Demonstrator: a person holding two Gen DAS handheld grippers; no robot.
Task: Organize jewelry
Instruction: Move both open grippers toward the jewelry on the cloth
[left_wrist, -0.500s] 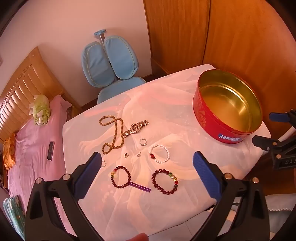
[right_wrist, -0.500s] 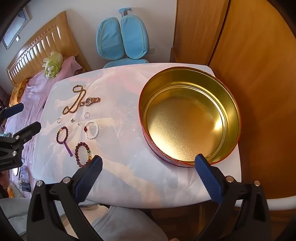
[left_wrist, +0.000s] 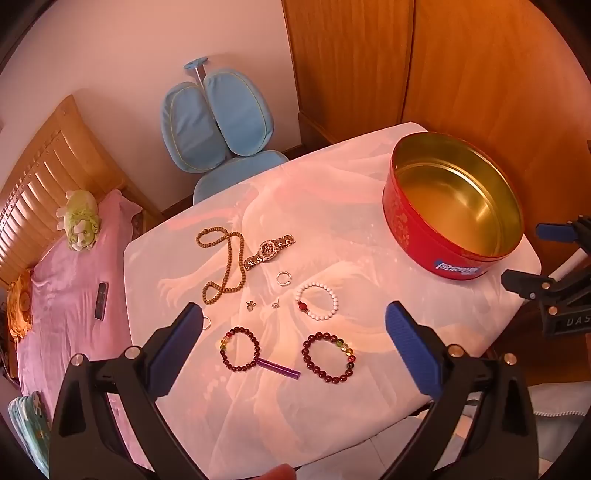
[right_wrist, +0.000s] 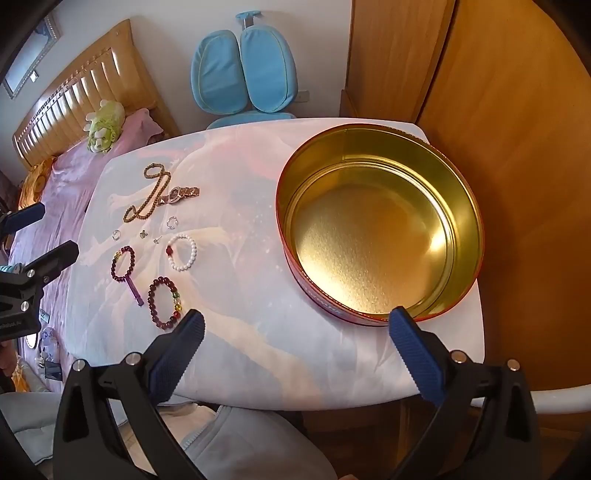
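Note:
Jewelry lies on the cloth-covered table (left_wrist: 369, 229): a brown bead necklace (left_wrist: 225, 264), a watch (left_wrist: 269, 251), a white bead bracelet (left_wrist: 317, 306), two dark red bead bracelets (left_wrist: 239, 349) (left_wrist: 328, 356), a purple tube (left_wrist: 279, 368), small rings (left_wrist: 283, 277) and earrings (left_wrist: 251, 305). An empty red tin (left_wrist: 452, 205) with gold inside stands at the right. My left gripper (left_wrist: 293, 325) is open and empty above the near bracelets. My right gripper (right_wrist: 295, 325) is open and empty above the near table edge, beside the tin (right_wrist: 376, 225).
A blue chair (left_wrist: 221, 136) stands behind the table. A bed with pink cover (left_wrist: 70, 288) lies to the left. Wooden wardrobe doors (left_wrist: 461, 66) rise behind the tin. My lap shows under the table edge (right_wrist: 240, 443).

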